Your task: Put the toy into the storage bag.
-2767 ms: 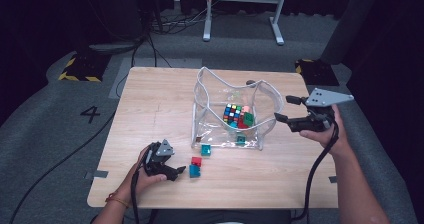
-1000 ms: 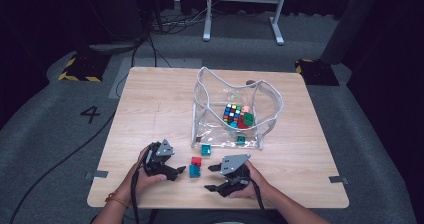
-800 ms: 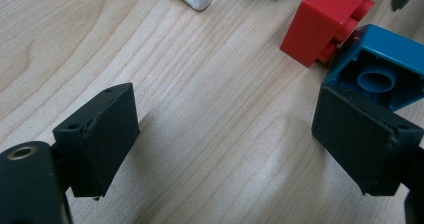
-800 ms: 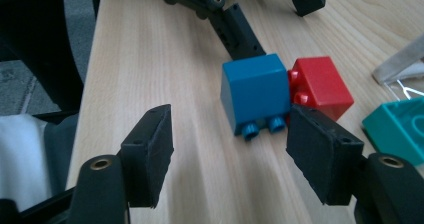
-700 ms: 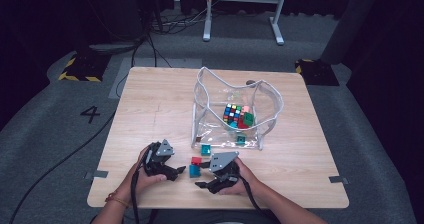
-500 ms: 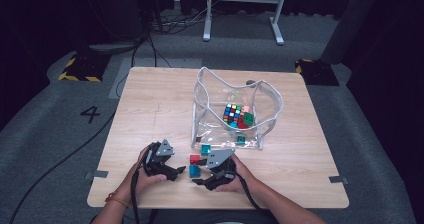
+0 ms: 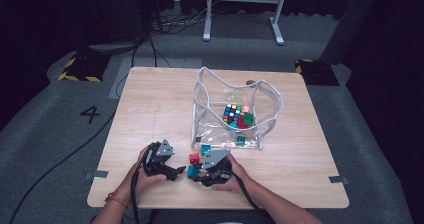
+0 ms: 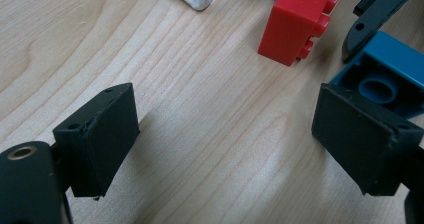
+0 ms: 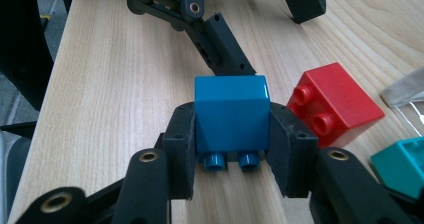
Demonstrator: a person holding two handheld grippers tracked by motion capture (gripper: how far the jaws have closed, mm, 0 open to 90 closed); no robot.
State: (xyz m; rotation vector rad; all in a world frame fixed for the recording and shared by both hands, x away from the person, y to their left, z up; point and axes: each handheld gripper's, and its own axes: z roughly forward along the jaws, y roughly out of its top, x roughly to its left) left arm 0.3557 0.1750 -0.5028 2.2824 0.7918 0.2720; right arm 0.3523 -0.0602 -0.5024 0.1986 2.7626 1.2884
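Since the earliest frame the right gripper (image 7: 196, 173) has come from beside the clear bag (image 7: 230, 114) to the desk's (image 7: 150, 99) near edge, and its jaws have just been closing; in the high view it lies low beside the left gripper (image 7: 176, 170), each in a hand, with the blue brick (image 7: 192, 171) half hidden between them and the bag's small contents hard to make out. From the left gripper view, its jaws stand wide apart over bare wood, empty, one pad covering a corner of the blue brick (image 8: 387, 71) near a red brick (image 8: 295, 21) cut off at the top. From the right gripper view, both pads press the blue brick's (image 9: 230, 114) sides, studs toward the camera, the red brick (image 9: 335, 101) just beside and a teal brick (image 9: 402, 164) cut off at the edge.
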